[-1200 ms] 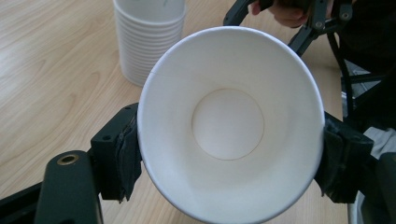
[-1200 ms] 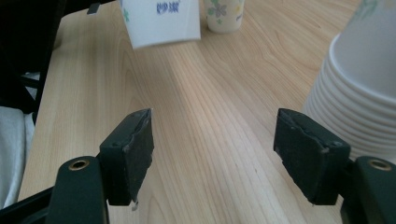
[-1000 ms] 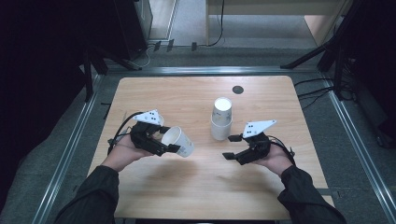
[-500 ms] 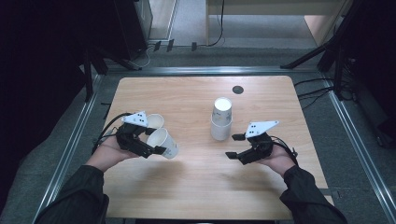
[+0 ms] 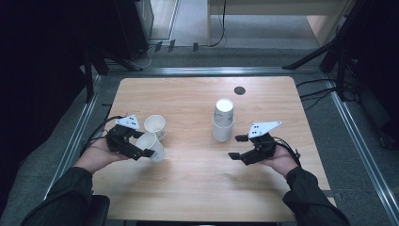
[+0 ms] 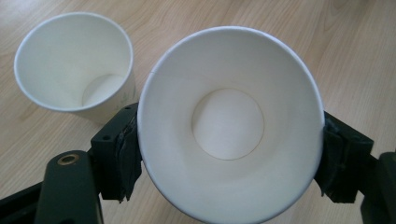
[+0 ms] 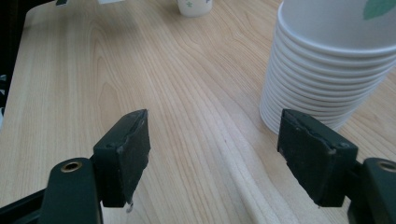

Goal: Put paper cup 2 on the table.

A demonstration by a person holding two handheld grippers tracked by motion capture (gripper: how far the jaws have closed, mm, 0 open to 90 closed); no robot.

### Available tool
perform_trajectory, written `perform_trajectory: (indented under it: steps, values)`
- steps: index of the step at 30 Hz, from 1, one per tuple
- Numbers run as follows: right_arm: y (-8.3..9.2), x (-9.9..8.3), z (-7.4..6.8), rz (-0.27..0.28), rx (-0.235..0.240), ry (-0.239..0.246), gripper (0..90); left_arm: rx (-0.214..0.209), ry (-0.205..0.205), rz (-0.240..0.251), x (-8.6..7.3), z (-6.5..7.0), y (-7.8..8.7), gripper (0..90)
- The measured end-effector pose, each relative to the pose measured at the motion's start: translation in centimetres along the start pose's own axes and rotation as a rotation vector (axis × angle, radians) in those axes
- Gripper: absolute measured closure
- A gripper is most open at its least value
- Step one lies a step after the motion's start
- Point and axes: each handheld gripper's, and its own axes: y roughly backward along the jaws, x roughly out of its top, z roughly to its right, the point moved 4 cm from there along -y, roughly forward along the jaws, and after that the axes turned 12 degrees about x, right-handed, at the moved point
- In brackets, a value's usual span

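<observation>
Gripping: left gripper [image 5: 143,147] clamps a white paper cup [image 6: 229,126], pads pressed on both sides of its round rim.
Neighbour: second cup [image 6: 74,60] stands just beside, apparently not touching.
Right gripper [image 7: 215,149]: released, nothing between, beside ribbed cup stack [image 7: 327,60].
Surface: pale wood-grain table [image 5: 188,99].

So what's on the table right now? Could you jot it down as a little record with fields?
Surface: light wooden table
Left gripper: shut on a white paper cup, its mouth facing the gripper's camera
Beside it: a second white paper cup standing upright on the table
Middle: a stack of white paper cups, upside down
Right gripper: open, nothing between its jaws, near the stack
</observation>
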Motion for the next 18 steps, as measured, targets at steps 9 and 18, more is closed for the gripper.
perform_trajectory:
  steps: [9,18]
  values:
    - [0.3,-0.2,0.5,0.001,-0.018,-0.016,26.2,0.059,0.01,-0.067,-0.9,-0.9,-0.8,22.2]
    - [0.4,-0.2,0.5,0.003,-0.018,-0.021,26.1,0.095,-0.028,-0.108,-1.4,-0.8,-1.3,22.2]
